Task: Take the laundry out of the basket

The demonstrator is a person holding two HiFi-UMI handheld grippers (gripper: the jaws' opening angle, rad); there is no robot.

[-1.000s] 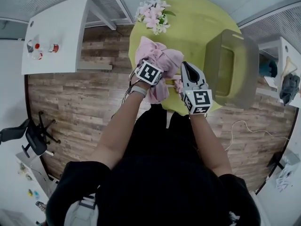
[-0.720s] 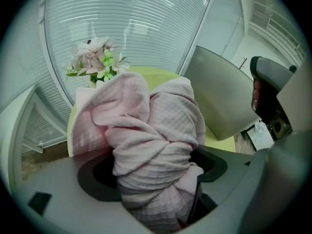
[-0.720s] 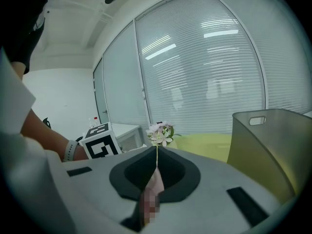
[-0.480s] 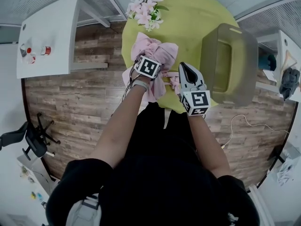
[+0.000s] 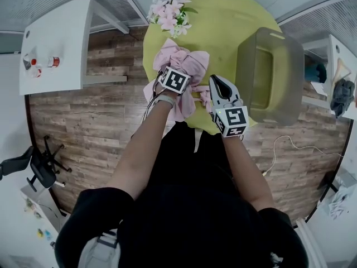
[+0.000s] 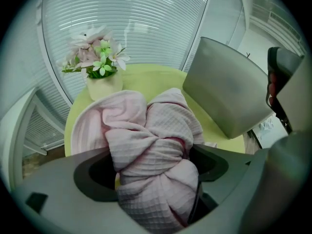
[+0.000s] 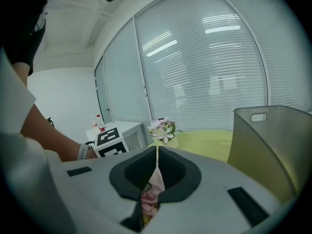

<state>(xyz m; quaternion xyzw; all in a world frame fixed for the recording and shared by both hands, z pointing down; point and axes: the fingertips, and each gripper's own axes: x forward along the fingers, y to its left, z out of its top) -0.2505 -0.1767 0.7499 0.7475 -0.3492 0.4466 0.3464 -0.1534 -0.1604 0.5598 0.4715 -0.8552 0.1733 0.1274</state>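
- Your left gripper point(image 6: 151, 160) has its jaws wide, and they have just been opening. The bunched pink waffle-weave cloth point(image 6: 161, 126) sits loosely between them. It lies on the round green table point(image 5: 234, 10), out of the tall grey plastic basket point(image 5: 290, 77).
- Part of that cloth hangs over the near edge of the table. If you lift away now, I think it could slide down to the floor.
- If the cloth catches on a jaw, it may get dragged up with you.
- Your right gripper point(image 7: 156, 152) is pinched tight on a thin strip of pink fabric point(image 7: 148, 194). I can't tell if it belongs to the same cloth. If it does, pulling your hands apart could tug the pile off the table.
- The white pot of pink flowers point(image 6: 100, 77) stands near, behind the cloth. A big swing could knock it over.
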